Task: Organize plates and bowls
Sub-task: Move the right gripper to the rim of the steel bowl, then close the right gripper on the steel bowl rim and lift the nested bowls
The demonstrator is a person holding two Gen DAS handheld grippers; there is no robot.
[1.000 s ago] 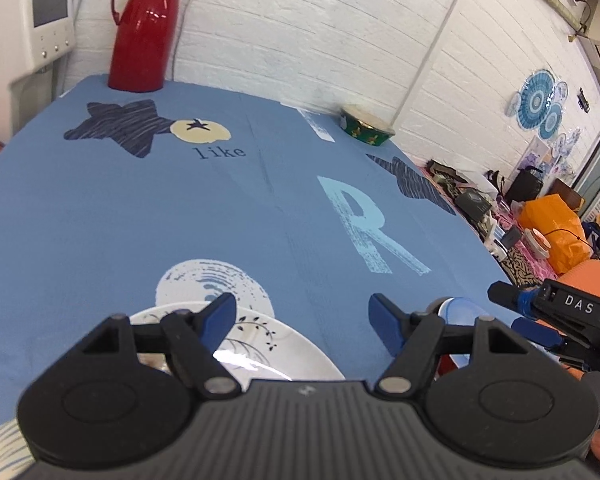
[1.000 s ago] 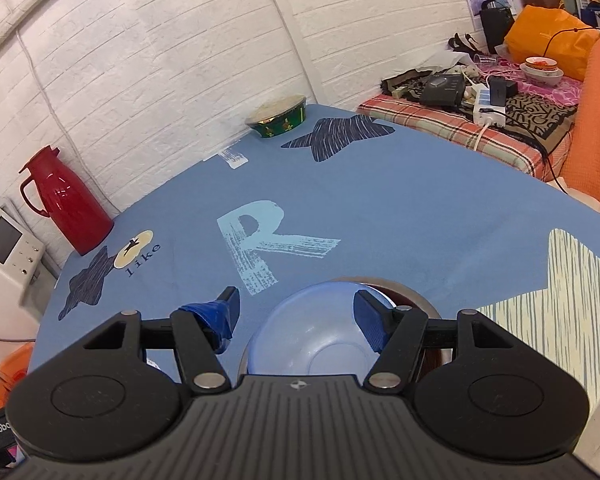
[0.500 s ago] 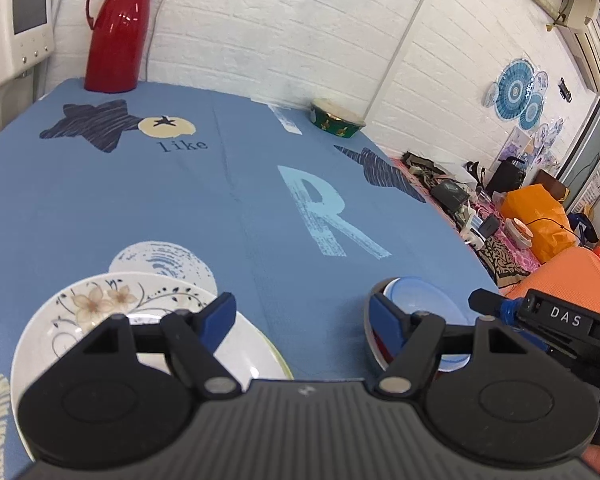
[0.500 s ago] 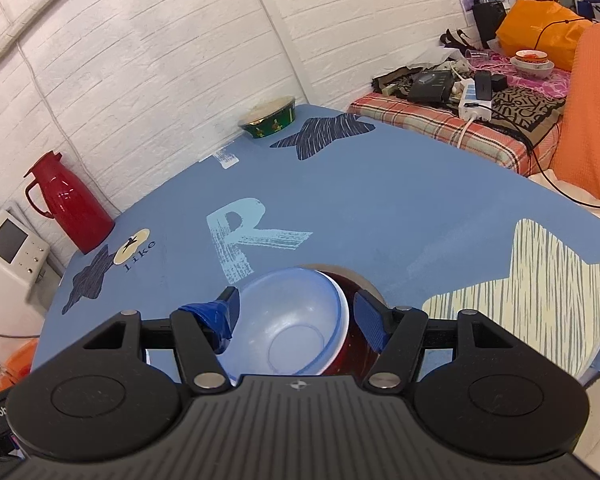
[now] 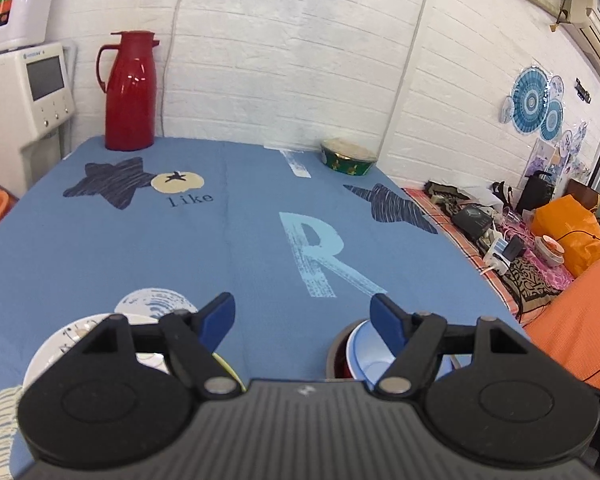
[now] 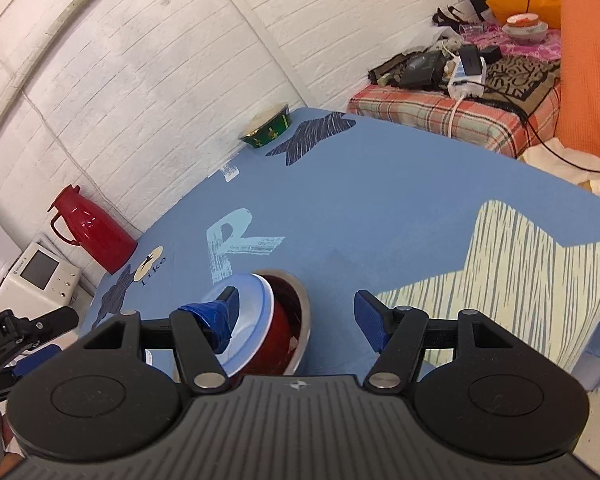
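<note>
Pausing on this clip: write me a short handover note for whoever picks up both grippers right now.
Left gripper: open, holding nothing, above the blue tablecloth between the two stacks.
Right gripper: open, holding nothing, at the nested bowls.
Things: light blue bowl sits tilted inside the red bowl, which sits in a metal bowl. White floral plate lies near the left gripper, on something with a yellow-green edge.
Done: bowls nested, plates apparently stacked.
Left: light blue bowl could be seated level; the green bowl at the wall stands apart.
</note>
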